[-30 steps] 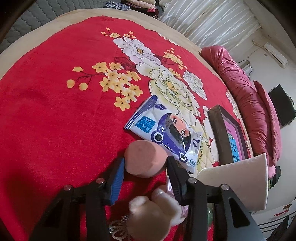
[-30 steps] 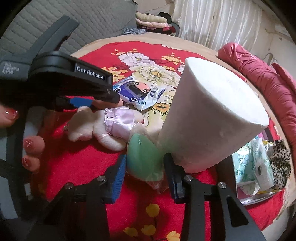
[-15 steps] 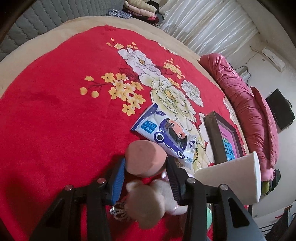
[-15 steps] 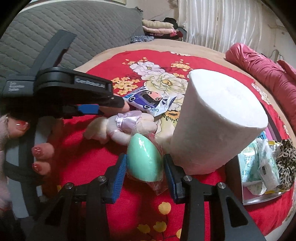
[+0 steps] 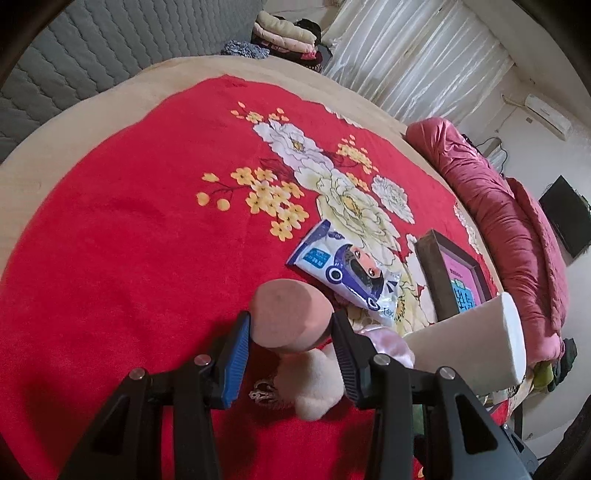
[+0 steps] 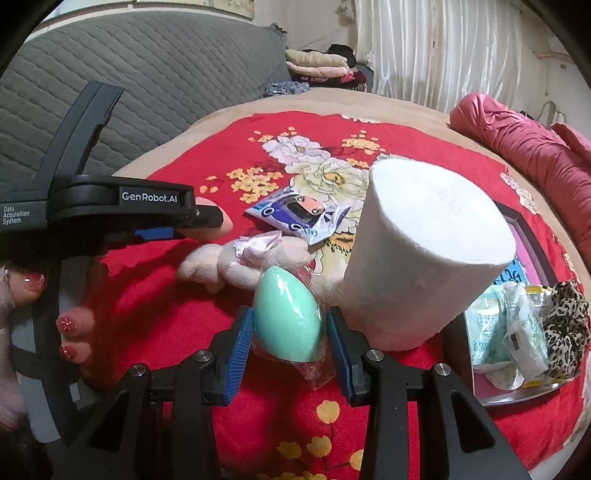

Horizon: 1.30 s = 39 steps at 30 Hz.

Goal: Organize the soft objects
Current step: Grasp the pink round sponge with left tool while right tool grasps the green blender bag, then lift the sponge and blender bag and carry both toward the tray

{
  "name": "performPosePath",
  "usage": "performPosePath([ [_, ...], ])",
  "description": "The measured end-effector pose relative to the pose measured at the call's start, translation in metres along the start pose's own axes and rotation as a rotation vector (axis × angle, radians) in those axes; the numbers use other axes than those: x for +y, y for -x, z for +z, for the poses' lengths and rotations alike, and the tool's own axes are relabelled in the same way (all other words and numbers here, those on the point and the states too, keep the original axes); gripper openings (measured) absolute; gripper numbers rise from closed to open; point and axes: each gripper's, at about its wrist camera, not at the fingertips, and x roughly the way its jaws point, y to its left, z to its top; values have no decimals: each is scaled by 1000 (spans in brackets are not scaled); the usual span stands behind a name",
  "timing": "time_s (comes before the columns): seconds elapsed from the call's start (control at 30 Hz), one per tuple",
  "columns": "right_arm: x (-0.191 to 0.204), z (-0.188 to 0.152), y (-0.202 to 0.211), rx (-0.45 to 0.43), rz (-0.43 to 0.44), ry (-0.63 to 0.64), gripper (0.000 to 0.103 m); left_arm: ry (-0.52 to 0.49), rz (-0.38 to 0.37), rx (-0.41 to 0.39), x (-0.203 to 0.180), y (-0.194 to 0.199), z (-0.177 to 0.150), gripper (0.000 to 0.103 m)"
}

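My left gripper (image 5: 290, 326) is shut on a pink makeup sponge (image 5: 290, 314), held above the red floral blanket (image 5: 129, 240). In the right wrist view my right gripper (image 6: 290, 328) is shut on a mint-green egg-shaped sponge (image 6: 288, 314) in a clear wrapper. Below and between them lies a cream plush toy (image 6: 236, 267) in a pink satin dress (image 5: 388, 341). A tall white foam cylinder (image 6: 424, 254) stands just right of the green sponge. The left gripper (image 6: 192, 225) shows at the left of the right wrist view, held by a hand (image 6: 74, 325) with red nails.
A blue-and-white cartoon packet (image 5: 347, 269) lies on the blanket beyond the plush. A dark-framed tray (image 6: 524, 236) at the right holds wrapped packets (image 6: 491, 332) and a leopard scrunchie (image 6: 565, 328). A rolled pink quilt (image 5: 517, 229) lines the far right. Folded clothes (image 5: 284, 33) sit behind.
Both grippers have risen and tilted with their sponges still held. The plush and blanket look lower and farther away, and more of the headboard and curtain shows.
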Motion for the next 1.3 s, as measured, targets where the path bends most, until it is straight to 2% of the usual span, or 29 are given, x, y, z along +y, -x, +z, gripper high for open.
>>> performPosePath([
  [0.17, 3, -1, 8, -16, 6, 9, 42, 0, 16, -28, 1, 14, 1, 44],
  [0.63, 2, -1, 27, -38, 34, -7, 42, -25, 17, -47, -10, 31, -4, 44],
  [1.0, 8, 5, 62, -146, 58, 22, 42, -92, 40, -121, -35, 69, -5, 44],
  [1.3, 6, 9, 84, -200, 40, 6, 42, -147, 53, -132, -56, 83, -13, 44],
])
